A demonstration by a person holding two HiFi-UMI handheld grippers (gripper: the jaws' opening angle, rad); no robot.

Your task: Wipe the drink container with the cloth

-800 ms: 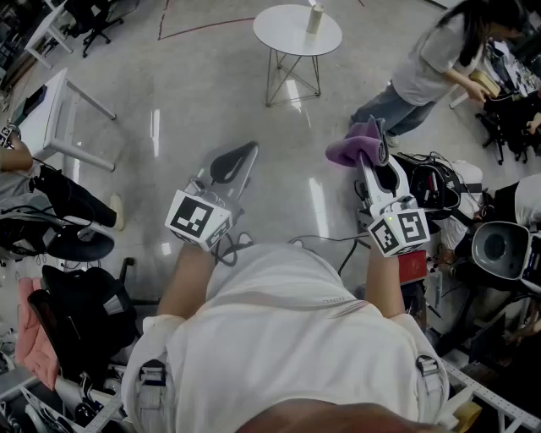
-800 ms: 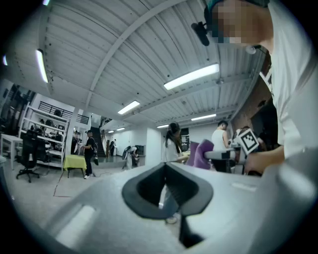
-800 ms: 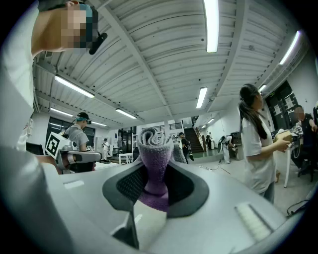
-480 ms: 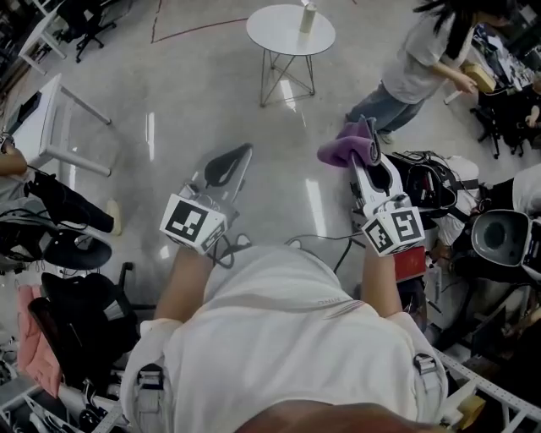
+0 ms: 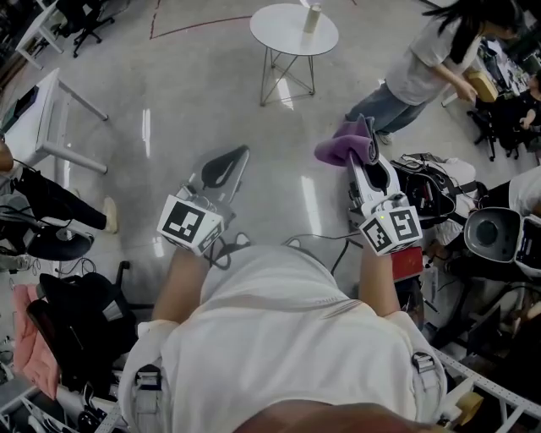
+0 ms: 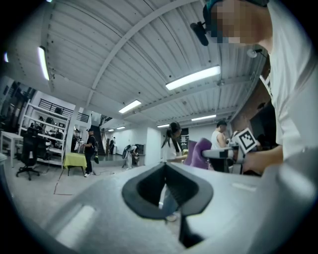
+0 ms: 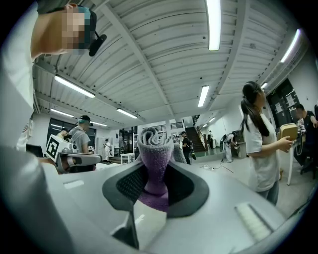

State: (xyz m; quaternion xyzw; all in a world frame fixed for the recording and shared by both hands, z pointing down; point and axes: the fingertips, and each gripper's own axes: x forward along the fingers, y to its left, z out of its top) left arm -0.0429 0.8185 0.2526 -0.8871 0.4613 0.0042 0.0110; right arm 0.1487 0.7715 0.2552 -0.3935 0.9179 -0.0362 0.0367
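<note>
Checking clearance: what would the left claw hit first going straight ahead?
Way looks free nearby; the left claw points toward a standing person far off, though the round table may come first; depth unclear.

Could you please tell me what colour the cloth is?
Purple cloth; right gripper view shows it best.

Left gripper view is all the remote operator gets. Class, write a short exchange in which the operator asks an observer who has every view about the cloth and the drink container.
Operator: I see something purple off to my right. Is it gripped?
Observer: Yes. The right gripper view shows the right gripper shut on the purple cloth, which is pinched between its jaws.
Operator: Where is the drink container?
Observer: The head view shows a pale drink container standing on a round white table, far ahead of the cloth and not yet touched by it.
</note>
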